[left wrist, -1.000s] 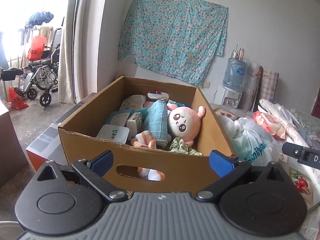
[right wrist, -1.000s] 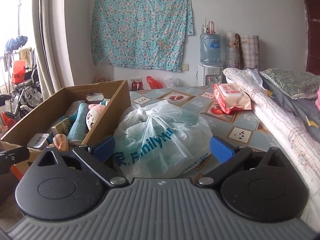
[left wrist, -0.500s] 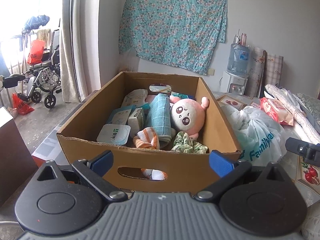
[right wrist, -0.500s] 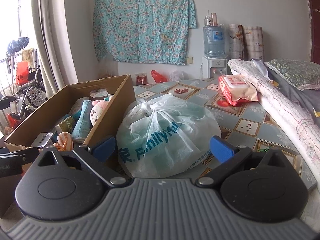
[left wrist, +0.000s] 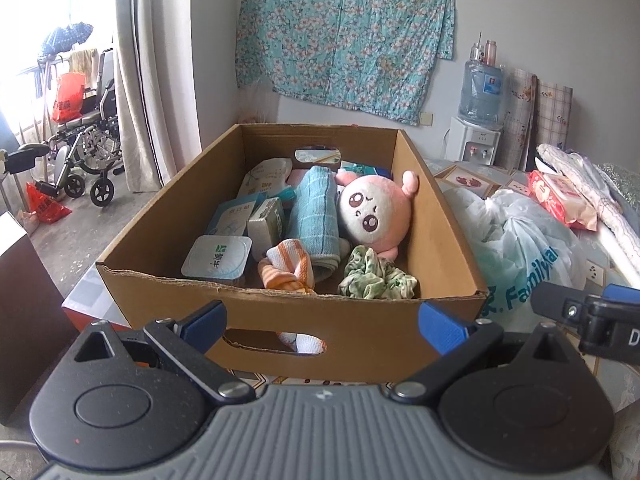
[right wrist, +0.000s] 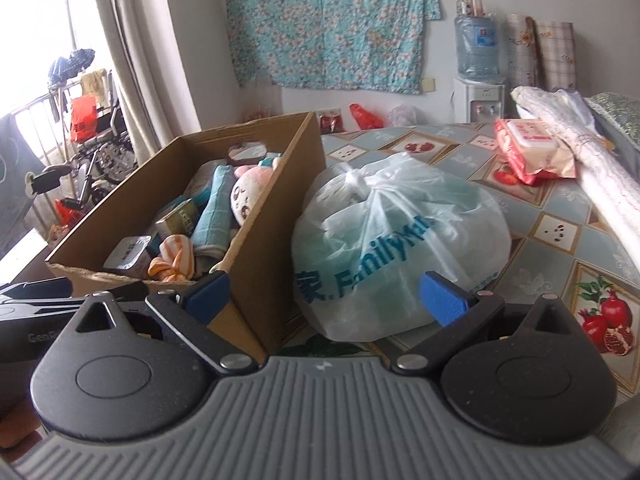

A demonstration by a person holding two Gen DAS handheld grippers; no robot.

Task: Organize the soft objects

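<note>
my left gripper [left wrist: 322,322] hangs before the near wall of the cardboard box [left wrist: 360,332], jaws spread wide with nothing between them. inside the box: a pink plush toy [left wrist: 376,216] leaning against the right wall; a rolled blue towel [left wrist: 316,216] just left of it; an orange-striped cloth [left wrist: 286,266] and a green scrunchie [left wrist: 374,280] at the near end; a sealed white tub [left wrist: 218,258] and small packets along the left side. my right gripper [right wrist: 326,300] faces a knotted plastic bag [right wrist: 400,240] that rests on the patterned tablecloth [right wrist: 560,236], touching the box's right wall; its jaws are likewise wide apart and hold nothing. a red wipes packet [right wrist: 528,150] lies farther back, against a folded white quilt [right wrist: 600,184]. a floral cloth [left wrist: 344,36] hangs on the far wall, with a water dispenser [left wrist: 478,120] to its right.
</note>
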